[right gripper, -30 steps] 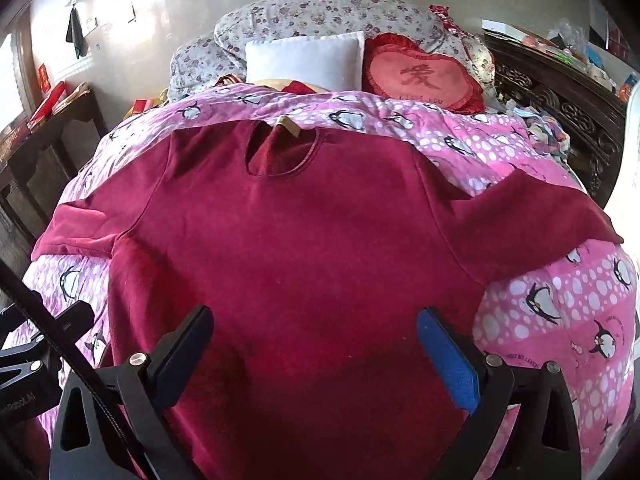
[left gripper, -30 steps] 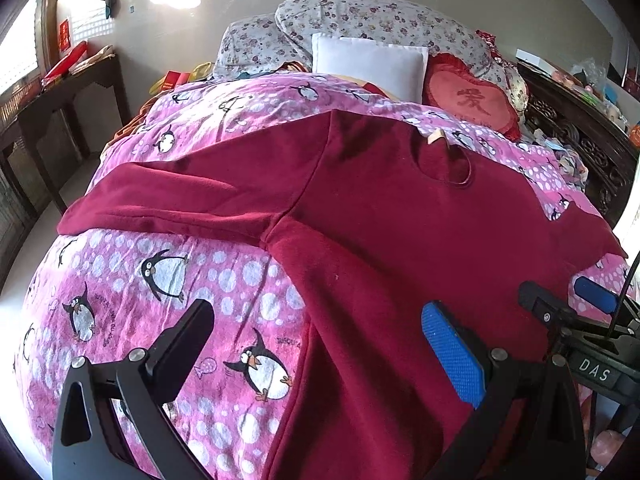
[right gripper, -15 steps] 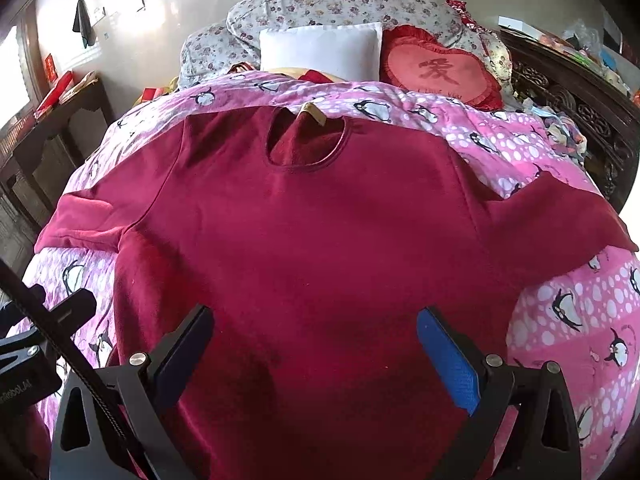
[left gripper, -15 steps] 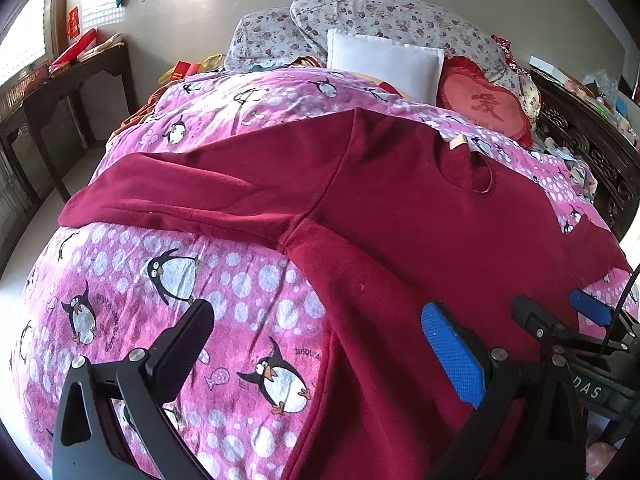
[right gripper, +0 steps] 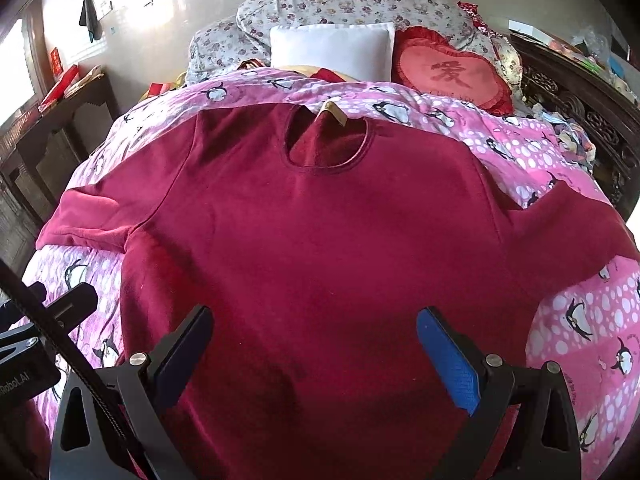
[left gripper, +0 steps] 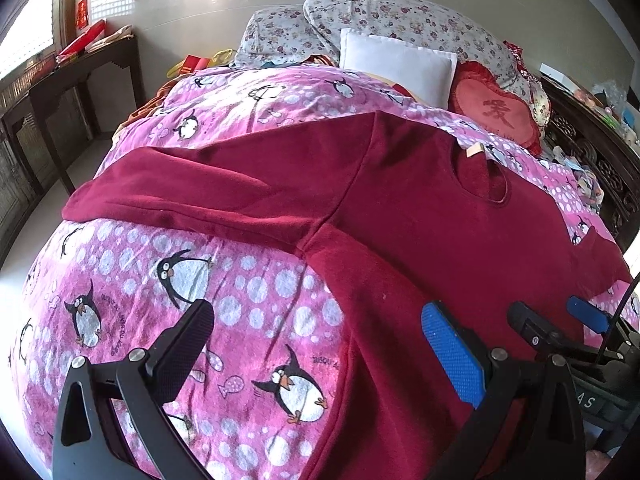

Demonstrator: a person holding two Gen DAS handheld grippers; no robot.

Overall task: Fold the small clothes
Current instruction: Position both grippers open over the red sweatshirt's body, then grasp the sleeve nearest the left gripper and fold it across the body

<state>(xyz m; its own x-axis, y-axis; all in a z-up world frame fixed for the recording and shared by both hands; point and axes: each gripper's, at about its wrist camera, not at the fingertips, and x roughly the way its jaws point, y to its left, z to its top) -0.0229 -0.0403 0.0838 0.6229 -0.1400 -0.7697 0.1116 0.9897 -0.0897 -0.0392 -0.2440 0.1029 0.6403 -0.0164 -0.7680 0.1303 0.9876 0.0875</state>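
Crimson fleece, the top (right gripper: 320, 240) lies flat on the bed (left gripper: 224, 280) with sleeves out, nearer than a second ago as both tongs advance, so folding is unstarted. Left tongs (left gripper: 316, 344) straddle its side edge, right tongs (right gripper: 312, 344) hang over its middle, both spread and empty; open quilt lies outside each sleeve.

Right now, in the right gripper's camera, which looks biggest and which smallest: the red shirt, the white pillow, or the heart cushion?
Largest to smallest, as they look in the right wrist view:
1. Red shirt, it fills most of the picture.
2. White pillow and heart cushion look about the same, so I won't rank them.
Both sit farther away than the shirt, which shrinks them.
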